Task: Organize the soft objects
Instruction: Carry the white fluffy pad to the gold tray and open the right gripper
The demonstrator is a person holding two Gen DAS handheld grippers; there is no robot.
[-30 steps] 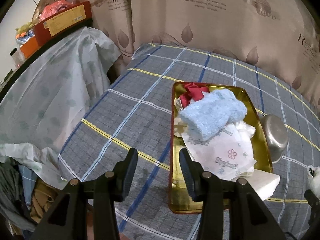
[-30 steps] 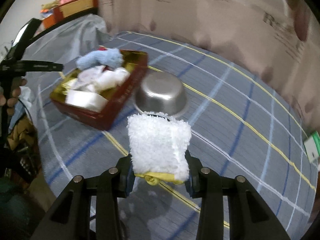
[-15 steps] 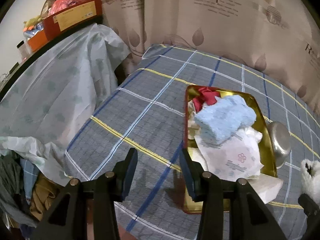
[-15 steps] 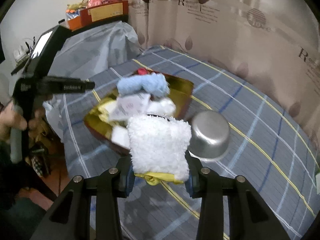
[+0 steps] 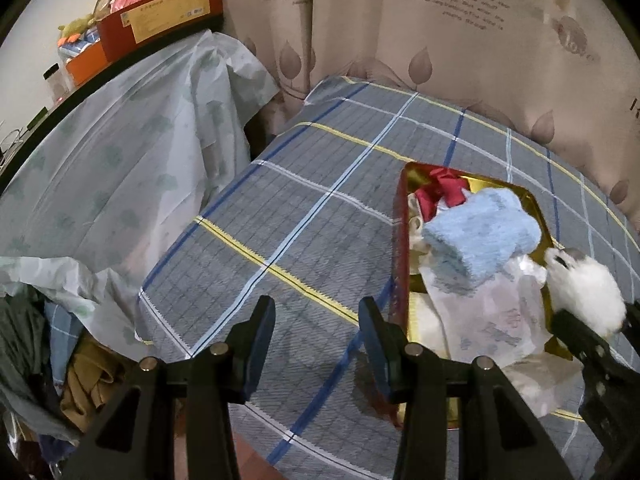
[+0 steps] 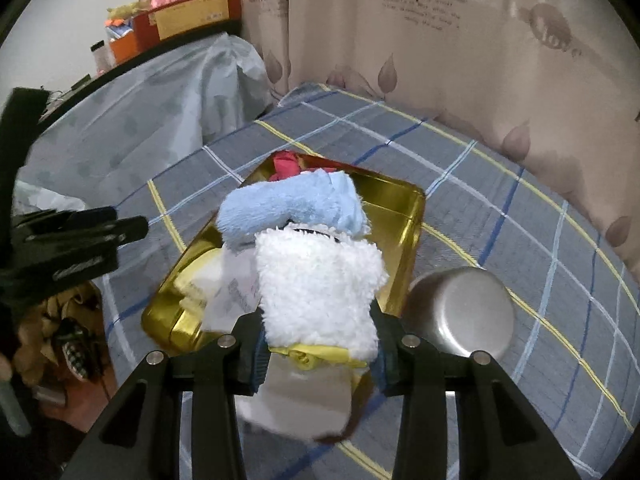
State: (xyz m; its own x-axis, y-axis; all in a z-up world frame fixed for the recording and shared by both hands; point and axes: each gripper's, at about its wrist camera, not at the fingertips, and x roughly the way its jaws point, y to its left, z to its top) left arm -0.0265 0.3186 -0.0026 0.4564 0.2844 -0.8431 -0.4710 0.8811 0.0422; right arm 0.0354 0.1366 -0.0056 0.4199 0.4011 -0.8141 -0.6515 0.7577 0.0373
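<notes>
Beside the gold tin (image 6: 404, 216), an upturned steel bowl (image 6: 464, 312)

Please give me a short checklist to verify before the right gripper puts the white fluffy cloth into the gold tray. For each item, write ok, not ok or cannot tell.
1. White fluffy cloth is clamped in the right gripper: ok, the fingers press on both its sides.
2. Cloth is above the gold tray: ok, it hangs over the tray's near end.
3. Free room in the tray: not ok, the blue towel and white packets fill most of it.
4. Left gripper is out of the way: ok, open, empty, beside the tray.
5. Steel bowl is clear of the drop: ok, outside the tray's right wall.
6. Whether the pile will stay stable: cannot tell.
</notes>
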